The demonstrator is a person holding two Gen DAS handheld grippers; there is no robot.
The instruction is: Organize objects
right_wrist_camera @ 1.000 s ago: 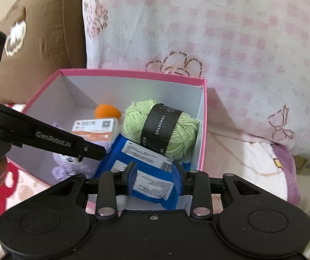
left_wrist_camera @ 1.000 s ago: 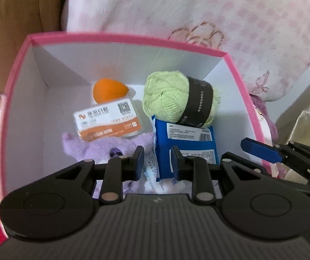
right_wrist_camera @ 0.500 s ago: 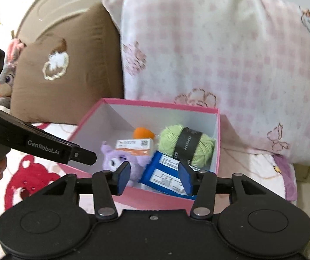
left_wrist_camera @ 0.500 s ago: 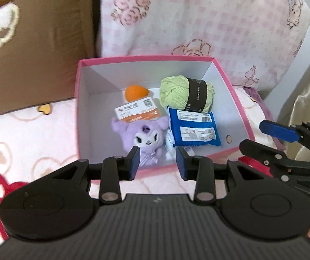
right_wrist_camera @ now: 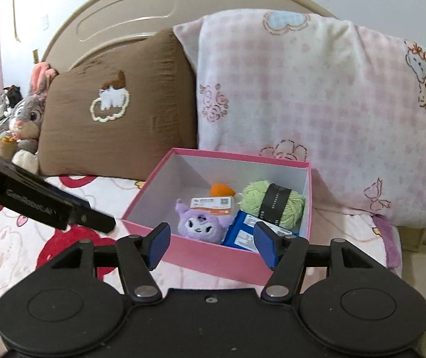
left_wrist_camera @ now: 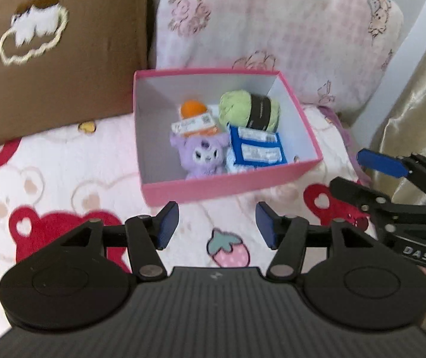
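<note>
A pink box (left_wrist_camera: pixel 183 188) (right_wrist_camera: pixel 207 258) stands on the bed. Inside lie a purple plush toy (left_wrist_camera: pixel 202 156) (right_wrist_camera: pixel 199 223), a green yarn ball (left_wrist_camera: pixel 250 112) (right_wrist_camera: pixel 272 203), a blue packet (left_wrist_camera: pixel 257 150) (right_wrist_camera: pixel 242 235), an orange sponge (left_wrist_camera: pixel 193 109) (right_wrist_camera: pixel 221 190) and an orange-white card box (left_wrist_camera: pixel 193 125) (right_wrist_camera: pixel 213 204). My left gripper (left_wrist_camera: pixel 217 228) is open and empty, in front of the box. My right gripper (right_wrist_camera: pixel 213 246) is open and empty, near the box's front wall; it also shows in the left wrist view (left_wrist_camera: pixel 373 176).
A brown pillow (right_wrist_camera: pixel 117 119) and a pink checked pillow (right_wrist_camera: pixel 317 104) lean on the headboard behind the box. A grey rabbit toy (right_wrist_camera: pixel 25 122) sits far left. The bed cover (left_wrist_camera: pixel 49 194) has red bears. A gold curtain (left_wrist_camera: pixel 415 104) hangs at the right.
Both grippers have pulled back and up from inside the box and their jaws have opened wider. The objects in the box have not moved.
</note>
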